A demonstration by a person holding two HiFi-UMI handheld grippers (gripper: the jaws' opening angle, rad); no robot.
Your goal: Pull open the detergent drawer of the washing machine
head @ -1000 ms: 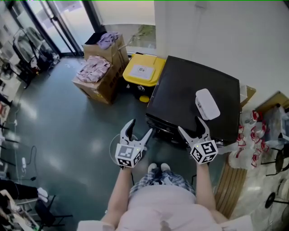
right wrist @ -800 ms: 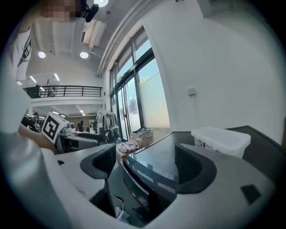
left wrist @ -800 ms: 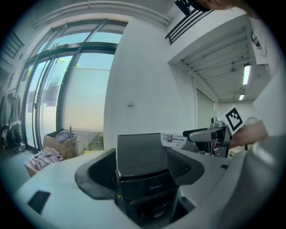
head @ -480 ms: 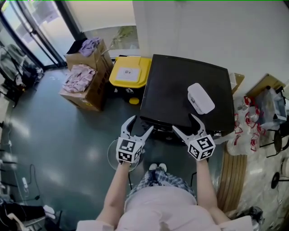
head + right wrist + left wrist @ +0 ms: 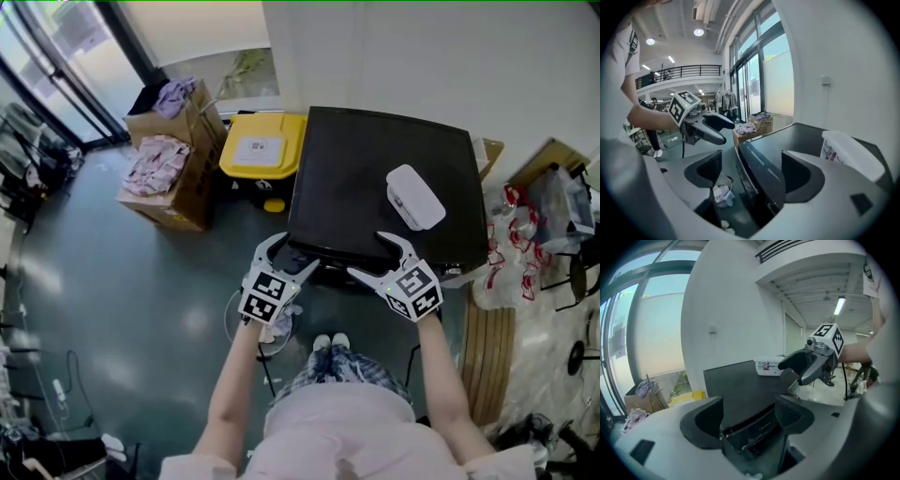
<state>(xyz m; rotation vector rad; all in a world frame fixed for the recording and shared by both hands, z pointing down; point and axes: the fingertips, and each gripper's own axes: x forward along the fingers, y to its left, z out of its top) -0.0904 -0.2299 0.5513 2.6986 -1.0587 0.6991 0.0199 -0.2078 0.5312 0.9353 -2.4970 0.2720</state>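
Note:
The black washing machine (image 5: 375,178) stands against the white wall and I see it from above; its front panel (image 5: 750,425) faces me. I cannot make out the drawer's outline on that dark panel. My left gripper (image 5: 289,255) is open at the machine's front left corner, with the top front edge showing between its jaws (image 5: 747,416). The right gripper (image 5: 370,255) is open too, straddling the front edge near the middle (image 5: 752,171). Nothing is held in either. A white plastic box (image 5: 414,197) lies on the lid.
A yellow bin (image 5: 262,150) and cardboard boxes of clothes (image 5: 164,178) stand left of the machine. A small basket with cloth (image 5: 721,192) sits on the floor below the front. Plastic bags (image 5: 525,253) and a wooden board (image 5: 483,356) crowd the right side.
Both grippers have moved forward from in front of the machine to its top front edge. They stay open, and the head view has shifted a little.

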